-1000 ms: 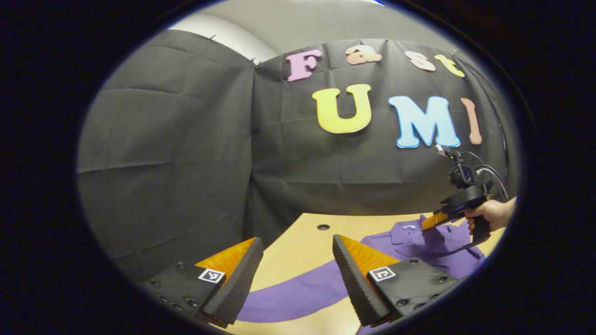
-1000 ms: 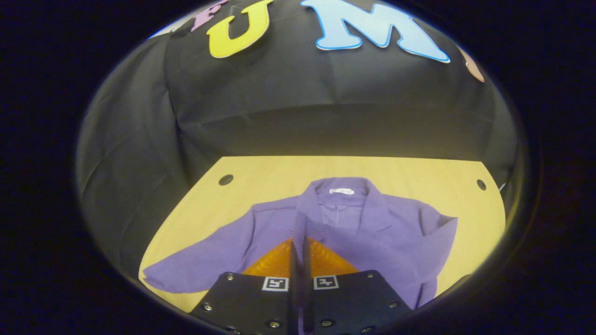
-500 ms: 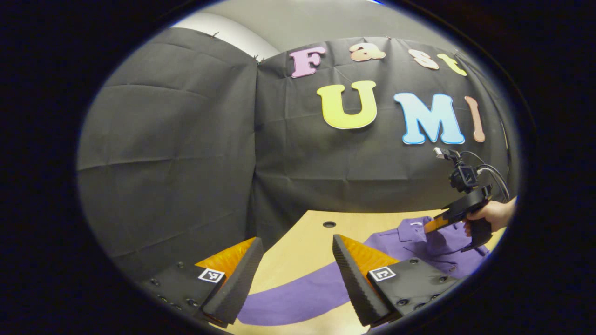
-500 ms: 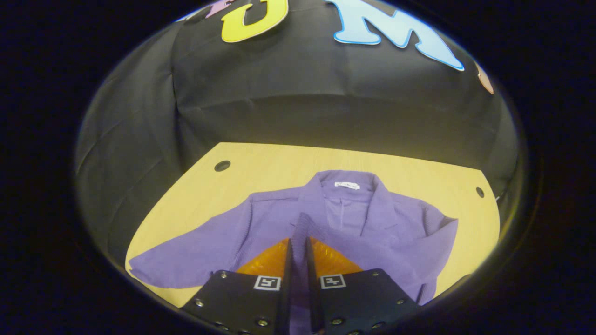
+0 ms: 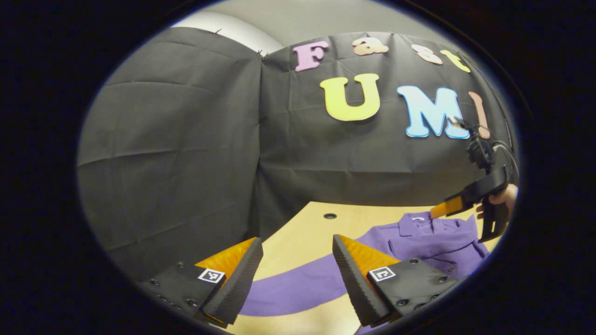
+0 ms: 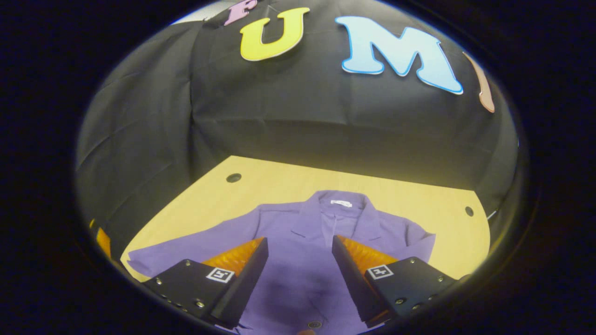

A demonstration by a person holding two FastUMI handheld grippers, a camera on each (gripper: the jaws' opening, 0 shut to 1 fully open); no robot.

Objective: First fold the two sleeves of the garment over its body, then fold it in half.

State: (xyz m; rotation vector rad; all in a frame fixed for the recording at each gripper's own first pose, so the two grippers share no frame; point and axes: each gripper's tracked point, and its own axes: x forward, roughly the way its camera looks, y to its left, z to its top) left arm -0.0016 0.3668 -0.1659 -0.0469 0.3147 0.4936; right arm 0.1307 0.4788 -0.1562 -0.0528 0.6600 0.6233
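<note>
Black cloth walls back the wooden counter (image 5: 298, 242); left gripper view: the left gripper (image 5: 298, 274) hangs with jaws spread over the purple garment's (image 5: 419, 239) outstretched sleeve (image 5: 298, 288), which could bunch if pinched off-centre; right gripper view: the right gripper (image 6: 298, 274), jaws spread and empty, hovers above the body, where a careless dip might snag the fabric and spoil the fold.

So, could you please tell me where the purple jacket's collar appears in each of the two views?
Left gripper view: the collar sits at the lower right, just below the right tool held by a hand.
Right gripper view: the collar lies centre, just above the gap between that tool's open fingers.
Shared landmark: the round hole in the wooden table, left of the collar.
</note>
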